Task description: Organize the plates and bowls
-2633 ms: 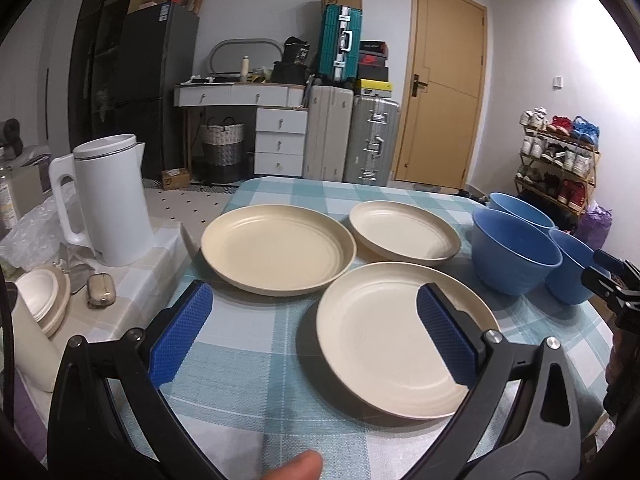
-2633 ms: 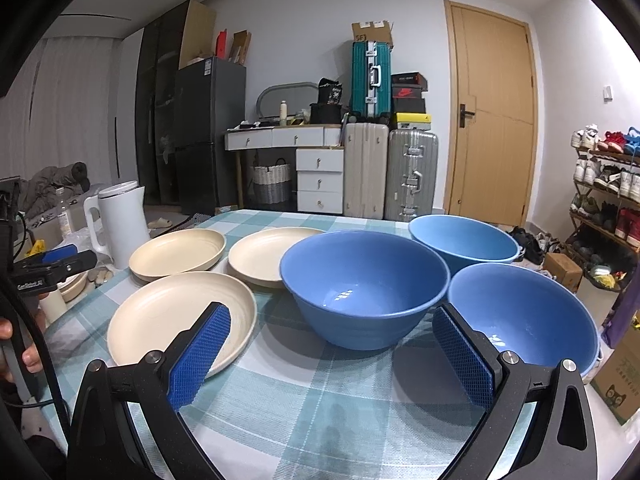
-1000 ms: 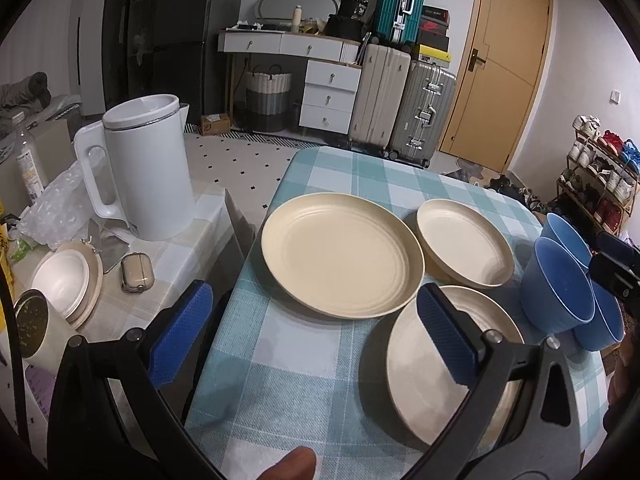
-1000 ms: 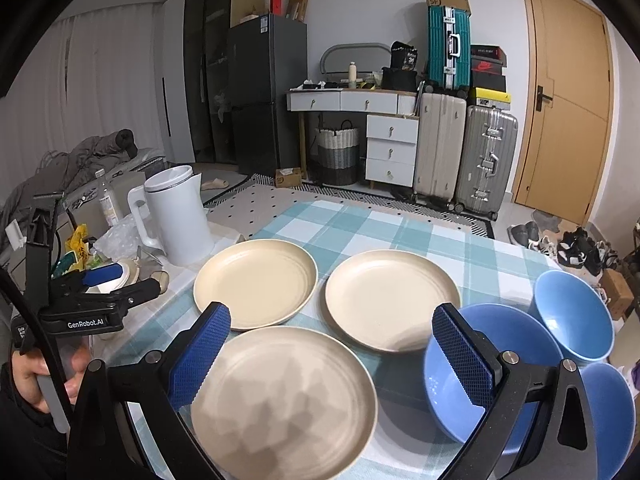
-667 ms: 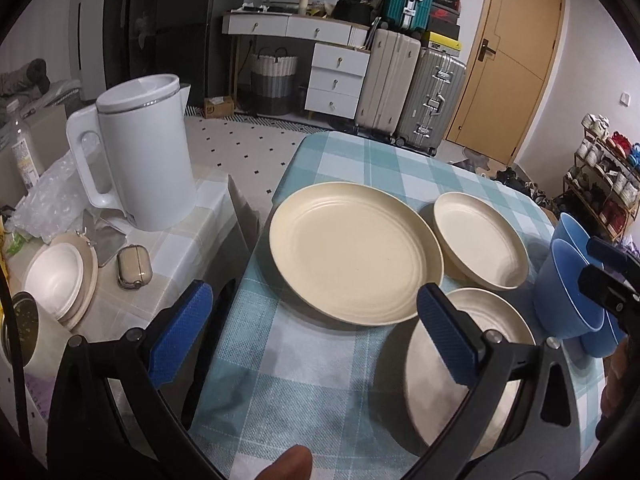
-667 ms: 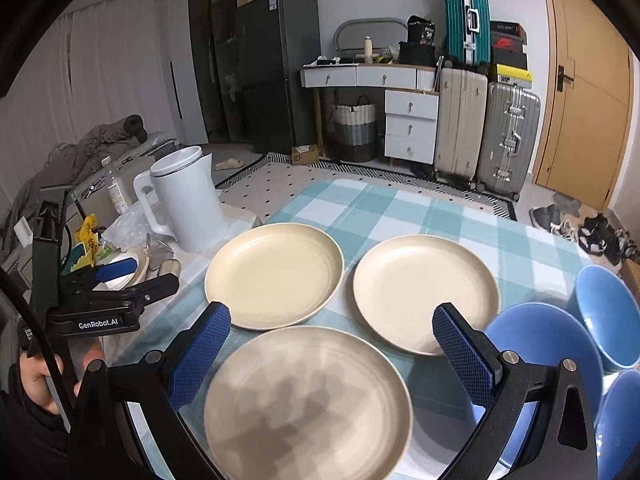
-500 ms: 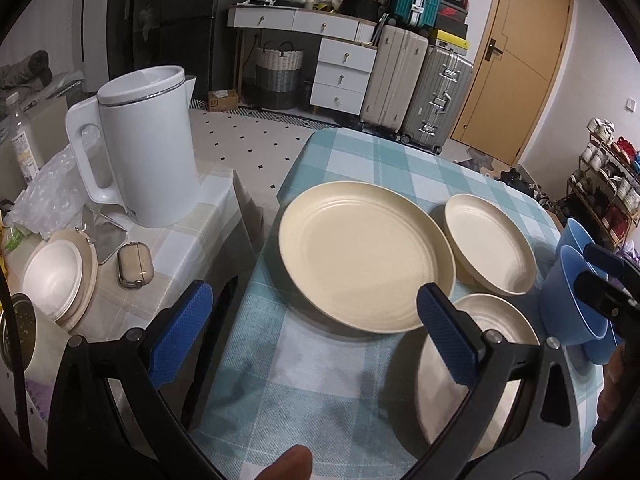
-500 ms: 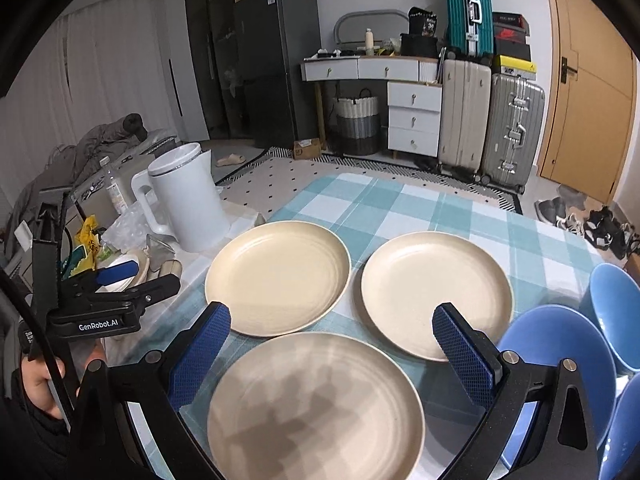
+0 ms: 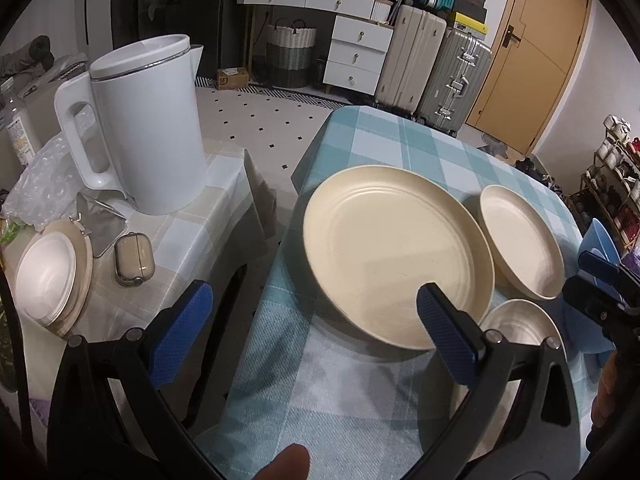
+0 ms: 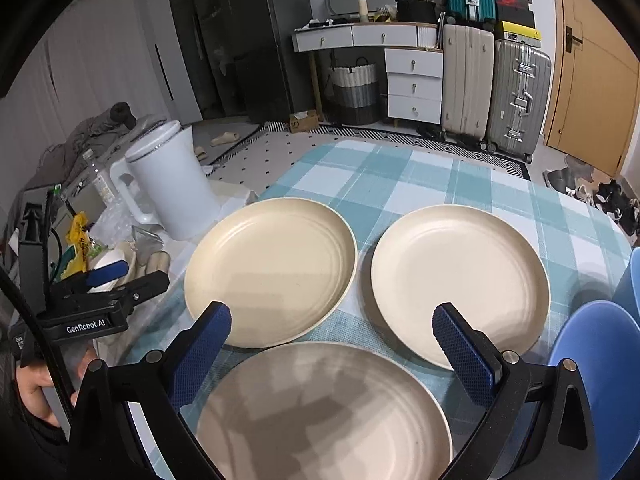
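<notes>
Three cream plates lie on the checked tablecloth: a far-left plate (image 9: 396, 252) (image 10: 270, 270), a far-right plate (image 9: 520, 240) (image 10: 460, 280) and a near plate (image 9: 520, 332) (image 10: 324, 412). Blue bowls (image 10: 596, 380) (image 9: 600, 240) stand at the right edge, mostly cut off. My left gripper (image 9: 316, 336) is open and empty above the table's left edge, its right pad over the far-left plate's near rim. My right gripper (image 10: 332, 356) is open and empty above the near plate. The left gripper (image 10: 108, 280) also shows at the left of the right wrist view.
A white kettle (image 9: 144, 128) (image 10: 172, 184) stands on a lower side table (image 9: 224, 200) left of the dining table, with a small case (image 9: 134, 258), a lidded white dish (image 9: 48, 276) and plastic wrap. A gap separates the two tables. Suitcases, drawers and a door stand behind.
Both grippers have risen and swung left. The left view now centres on the table's left edge and the kettle; the right view now looks over the plates, with the bowls sliding off right.
</notes>
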Available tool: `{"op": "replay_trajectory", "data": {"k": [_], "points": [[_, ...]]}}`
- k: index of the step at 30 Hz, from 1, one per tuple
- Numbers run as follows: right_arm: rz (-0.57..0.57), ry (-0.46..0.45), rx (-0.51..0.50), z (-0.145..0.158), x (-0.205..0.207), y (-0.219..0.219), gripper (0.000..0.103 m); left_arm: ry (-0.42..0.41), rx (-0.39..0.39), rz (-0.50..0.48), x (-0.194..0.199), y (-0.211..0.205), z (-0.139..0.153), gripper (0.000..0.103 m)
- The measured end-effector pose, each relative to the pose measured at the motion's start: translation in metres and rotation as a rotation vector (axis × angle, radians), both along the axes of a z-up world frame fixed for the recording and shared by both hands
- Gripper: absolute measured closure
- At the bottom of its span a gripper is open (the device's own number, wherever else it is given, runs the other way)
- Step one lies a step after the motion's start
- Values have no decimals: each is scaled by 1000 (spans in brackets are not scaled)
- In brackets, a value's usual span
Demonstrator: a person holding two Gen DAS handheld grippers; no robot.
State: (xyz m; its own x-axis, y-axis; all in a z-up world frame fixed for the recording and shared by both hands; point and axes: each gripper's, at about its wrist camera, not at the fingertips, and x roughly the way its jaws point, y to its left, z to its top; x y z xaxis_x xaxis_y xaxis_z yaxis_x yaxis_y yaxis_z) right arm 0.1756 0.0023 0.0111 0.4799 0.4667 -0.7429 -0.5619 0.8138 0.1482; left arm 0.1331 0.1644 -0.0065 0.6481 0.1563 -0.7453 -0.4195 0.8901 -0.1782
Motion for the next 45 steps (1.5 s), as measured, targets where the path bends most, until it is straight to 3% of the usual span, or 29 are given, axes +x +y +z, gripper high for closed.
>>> {"op": "replay_trajectory", "data": {"k": [7, 11, 20, 26, 33, 35, 42, 45], "points": [[11, 41, 5, -13, 13, 9, 0, 29, -19, 3, 15, 5, -10, 1], [20, 78, 12, -20, 23, 14, 9, 46, -38, 2, 22, 8, -17, 2], [36, 167, 30, -40, 40, 25, 28, 77, -80, -2, 33, 16, -33, 24], [35, 188, 2, -52, 50, 36, 44, 81, -95, -12, 42, 16, -41, 28], [26, 209, -13, -66, 59, 41, 51, 110, -103, 6, 51, 19, -54, 40], [21, 212, -23, -69, 60, 42, 59, 119, -104, 12, 52, 20, -57, 43], [5, 220, -29, -75, 67, 41, 62, 136, -77, 30, 55, 22, -60, 54], [-3, 218, -52, -79, 69, 43, 70, 136, -65, 30, 55, 23, -60, 58]]}}
